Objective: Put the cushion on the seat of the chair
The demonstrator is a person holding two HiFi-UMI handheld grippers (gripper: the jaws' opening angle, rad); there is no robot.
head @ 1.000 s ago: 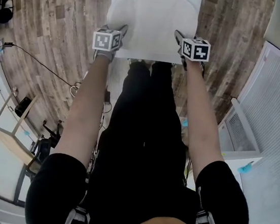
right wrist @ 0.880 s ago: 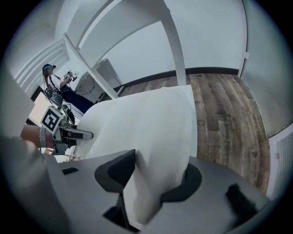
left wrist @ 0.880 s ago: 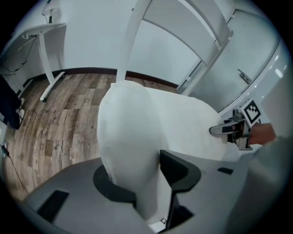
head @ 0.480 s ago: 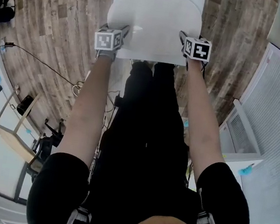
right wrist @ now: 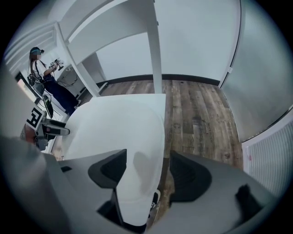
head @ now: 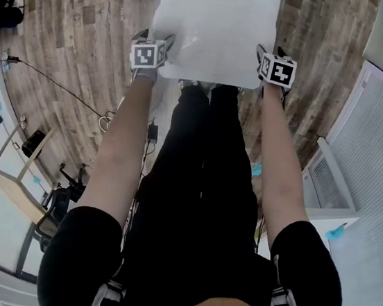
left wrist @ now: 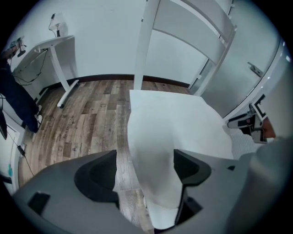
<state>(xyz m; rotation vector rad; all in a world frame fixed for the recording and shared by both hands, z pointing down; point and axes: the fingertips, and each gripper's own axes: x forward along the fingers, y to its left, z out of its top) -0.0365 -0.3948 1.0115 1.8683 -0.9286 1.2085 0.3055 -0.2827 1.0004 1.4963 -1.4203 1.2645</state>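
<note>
Head view is showing the white cushion (head: pixel 215 26) lying flat on the chair (left wrist: pixel 143 50) seat, its near corners sitting loose inside the left gripper (left wrist: pixel 144 170) and right gripper (right wrist: pixel 144 171), whose jaws have just been spreading wide, so placement is looking finished.

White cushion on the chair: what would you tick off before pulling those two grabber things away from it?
1. Left gripper released: ok; its jaws have just been opening, and the square white fabric cushion has an edge between them, unpressed.
2. Right gripper released: ok; its jaws have just been opening, with the opposite edge between them.
3. Cushion flat before the white wooden chair's backrest: ok.
4. Cushion centred on the seat: cannot tell; the seat is hidden underneath.
5. Way back over the wood-plank floor: ok.
</note>
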